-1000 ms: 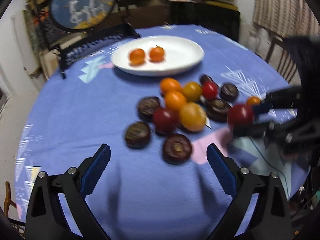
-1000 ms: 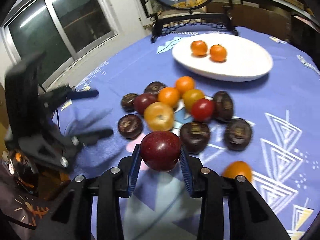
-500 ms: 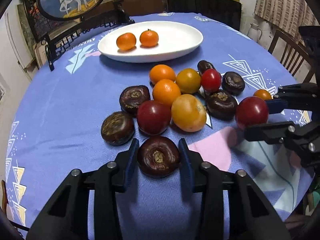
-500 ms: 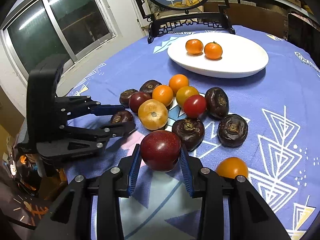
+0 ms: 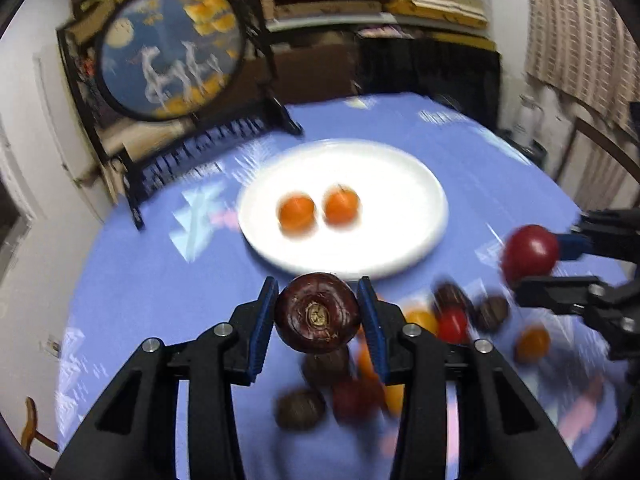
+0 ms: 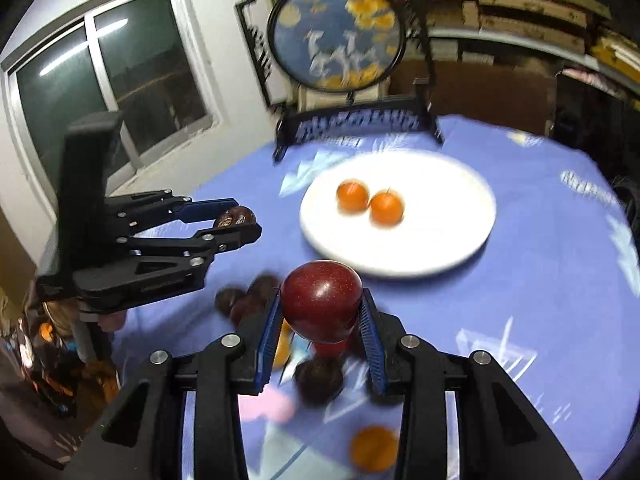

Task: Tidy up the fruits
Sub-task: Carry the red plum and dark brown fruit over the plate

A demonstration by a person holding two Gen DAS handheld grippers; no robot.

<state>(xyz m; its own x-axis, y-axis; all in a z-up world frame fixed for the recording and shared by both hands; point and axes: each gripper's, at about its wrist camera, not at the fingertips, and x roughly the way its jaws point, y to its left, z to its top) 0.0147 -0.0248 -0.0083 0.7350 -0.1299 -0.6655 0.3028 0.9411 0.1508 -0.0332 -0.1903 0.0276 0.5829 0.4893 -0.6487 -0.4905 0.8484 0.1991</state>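
My left gripper is shut on a dark purple mangosteen and holds it above the table, just short of the white plate. Two small oranges lie on the plate. My right gripper is shut on a red apple, also raised, near the plate. Each gripper shows in the other's view: the right with the apple, the left with the mangosteen. Several loose fruits lie blurred on the cloth below.
The round table has a blue patterned cloth. A round painted screen on a black stand stands at the far edge behind the plate. Shelves, chairs and a window surround the table. One orange fruit lies near the front edge.
My left gripper closed on the mangosteen and lifted it toward the plate. My right gripper rose with the apple and moved toward the plate too.
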